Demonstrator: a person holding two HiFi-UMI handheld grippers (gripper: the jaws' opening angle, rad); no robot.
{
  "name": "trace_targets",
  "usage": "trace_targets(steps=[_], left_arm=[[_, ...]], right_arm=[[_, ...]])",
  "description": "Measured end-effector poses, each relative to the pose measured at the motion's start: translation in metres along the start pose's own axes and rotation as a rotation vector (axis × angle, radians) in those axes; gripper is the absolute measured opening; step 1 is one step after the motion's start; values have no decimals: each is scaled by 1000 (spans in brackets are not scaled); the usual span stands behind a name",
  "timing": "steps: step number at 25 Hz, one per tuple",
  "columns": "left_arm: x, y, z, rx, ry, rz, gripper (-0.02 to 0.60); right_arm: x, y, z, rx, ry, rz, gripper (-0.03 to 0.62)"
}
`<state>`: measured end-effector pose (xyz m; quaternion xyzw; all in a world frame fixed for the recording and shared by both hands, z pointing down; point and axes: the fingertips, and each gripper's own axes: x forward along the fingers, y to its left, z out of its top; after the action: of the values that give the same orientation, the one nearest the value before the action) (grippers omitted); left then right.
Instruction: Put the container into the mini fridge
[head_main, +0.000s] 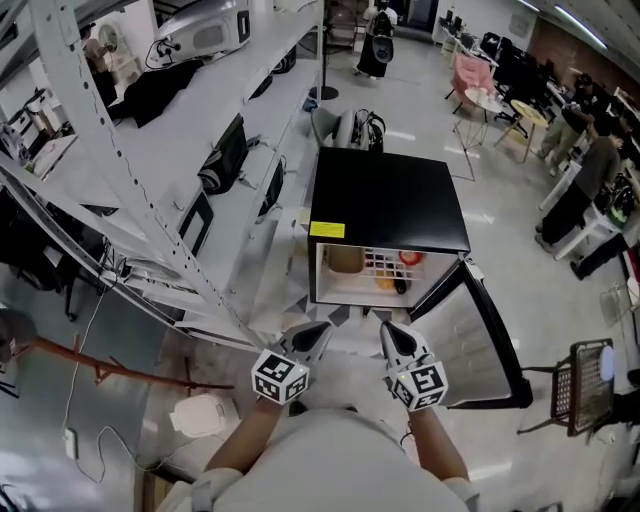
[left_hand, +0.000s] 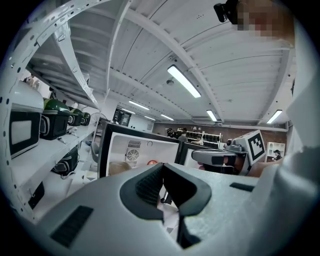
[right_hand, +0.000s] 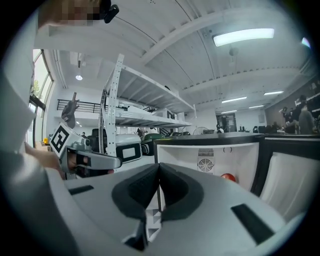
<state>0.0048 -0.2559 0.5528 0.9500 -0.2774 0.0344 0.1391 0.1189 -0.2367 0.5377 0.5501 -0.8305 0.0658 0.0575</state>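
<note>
1. head view: the left gripper (head_main: 322, 331) and the right gripper (head_main: 388, 330) are hovering side by side close to the person's body. both are pointing at the open mini fridge (head_main: 390, 200) and are well apart from it. neither is carrying anything. the container (head_main: 345, 259), a tan tub, is sitting at the left of the fridge shelf, so the placing is looking done. the grippers are probably being held back to leave room for the door (head_main: 470, 335), which is hanging wide open to the right.
2. left gripper view: this claw's jaws are meeting pad to pad with nothing between them. past them the container (left_hand: 117, 168) is showing low in the white interior, near a red item (left_hand: 152, 162).
3. right gripper view: its jaws are pressing together, empty. beyond them the fridge's back wall and the red item (right_hand: 227, 177) are facing the camera.
4. surface and room: the fridge is standing on a glossy grey floor (head_main: 520, 250) beside a white metal rack (head_main: 150, 200) that is carrying a microwave (left_hand: 22, 132). desks, chairs and people are filling the far side of the room.
</note>
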Motion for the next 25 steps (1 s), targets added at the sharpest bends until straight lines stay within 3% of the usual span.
trace_targets(steps=[6,25], left_arm=[[-3,-3,1,5,-2,5,5],[4,-16,1,5,4,-4,5]], right_arm=[[-12,0,12,12,-58,-14,5],[-23,-2,11,17,-53,-6,6]])
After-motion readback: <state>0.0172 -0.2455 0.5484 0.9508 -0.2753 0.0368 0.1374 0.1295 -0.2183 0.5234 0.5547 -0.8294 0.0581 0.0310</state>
